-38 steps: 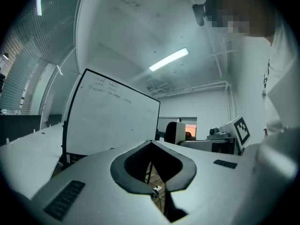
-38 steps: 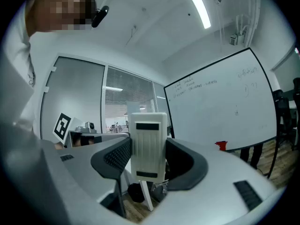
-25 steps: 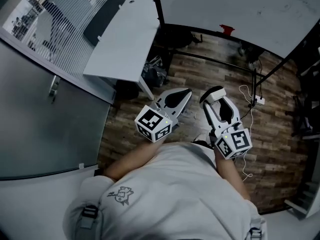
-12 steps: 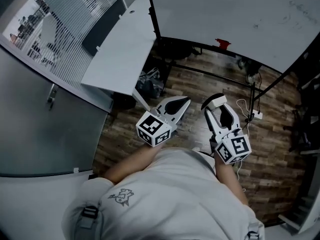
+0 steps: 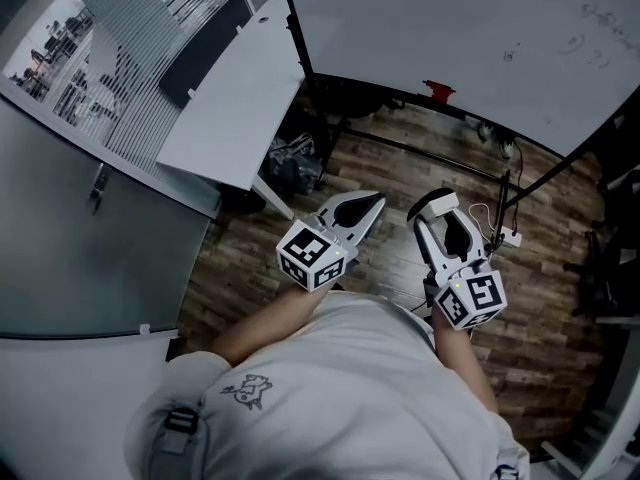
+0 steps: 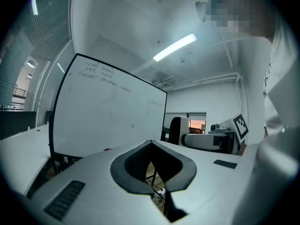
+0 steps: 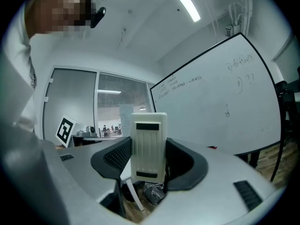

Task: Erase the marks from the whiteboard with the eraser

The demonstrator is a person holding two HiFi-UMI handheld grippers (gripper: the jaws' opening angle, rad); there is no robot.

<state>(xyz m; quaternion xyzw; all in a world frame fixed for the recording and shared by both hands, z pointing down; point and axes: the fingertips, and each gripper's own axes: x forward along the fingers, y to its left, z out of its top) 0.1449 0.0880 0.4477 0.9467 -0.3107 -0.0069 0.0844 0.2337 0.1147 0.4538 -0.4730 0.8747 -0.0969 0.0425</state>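
Observation:
The whiteboard (image 5: 450,28) stands ahead on a black frame, with faint marks (image 5: 590,38) near its upper right. In the right gripper view these marks (image 7: 241,74) show as handwriting on the whiteboard (image 7: 220,111). My right gripper (image 5: 437,201) is shut on a cream-white eraser (image 7: 148,146), held upright between the jaws. My left gripper (image 5: 374,199) is shut with nothing in it, its tips meeting (image 6: 151,142) in front of the whiteboard (image 6: 108,111). Both grippers hang side by side over the wood floor, short of the board. A small red thing (image 5: 436,91) sits on the board's tray.
A white desk (image 5: 235,88) stands to the left, with a dark bag (image 5: 288,163) under it. The board's black stand legs (image 5: 520,173) and a white cable with a plug (image 5: 505,233) lie on the floor to the right. Glass partitions with blinds (image 5: 130,38) are at far left.
The whiteboard and the red thing have slid lower and left in the head view, so the board is nearer. Both grippers keep their pose; the eraser stays held.

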